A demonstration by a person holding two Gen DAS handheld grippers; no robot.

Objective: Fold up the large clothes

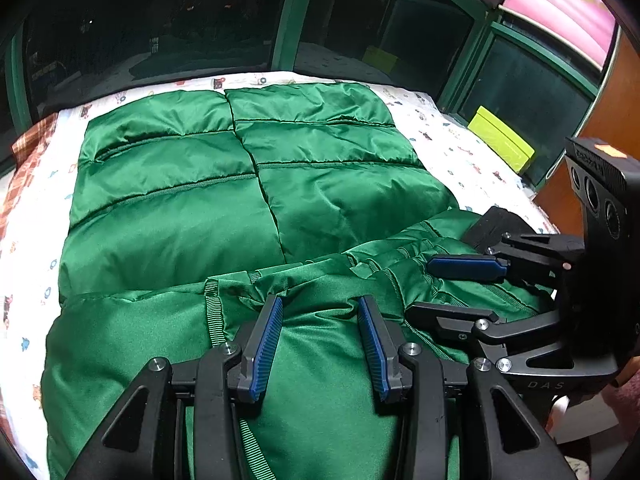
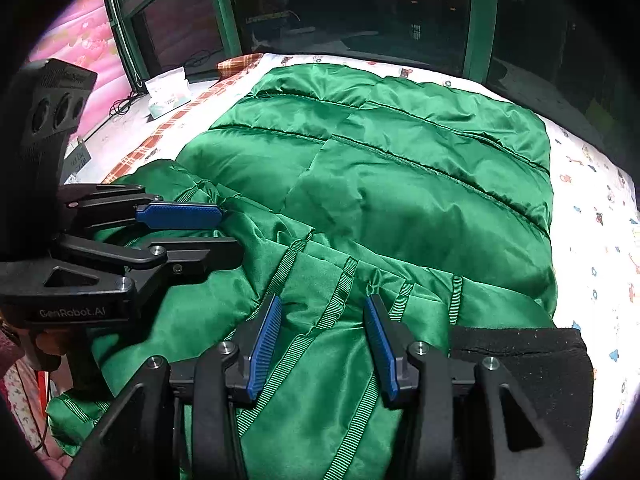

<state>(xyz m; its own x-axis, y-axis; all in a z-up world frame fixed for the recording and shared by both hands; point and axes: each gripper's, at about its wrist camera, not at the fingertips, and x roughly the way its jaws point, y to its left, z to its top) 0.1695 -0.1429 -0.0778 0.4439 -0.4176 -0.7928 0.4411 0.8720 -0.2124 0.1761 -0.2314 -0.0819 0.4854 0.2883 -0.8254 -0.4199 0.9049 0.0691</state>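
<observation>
A large shiny green quilted jacket [image 1: 240,184] lies spread on a bed, and it also fills the right wrist view [image 2: 400,184]. Its near part is bunched, with green ribbed straps [image 2: 336,308] and a black cuff [image 2: 520,352] at the right. My left gripper [image 1: 320,304] is open just above the bunched near edge, with green fabric between its blue pads. My right gripper [image 2: 320,304] is open over the straps. In the left wrist view the right gripper [image 1: 424,284] shows from the side, open. In the right wrist view the left gripper [image 2: 230,228] shows from the side, open.
The bed sheet [image 1: 452,148] is white with small cartoon prints and a plaid border [image 2: 168,140]. Dark windows with green frames [image 1: 288,16] stand behind the bed. A yellow-green box [image 1: 500,140] sits on the sill at the right. A tissue pack [image 2: 168,94] and cables lie at the left.
</observation>
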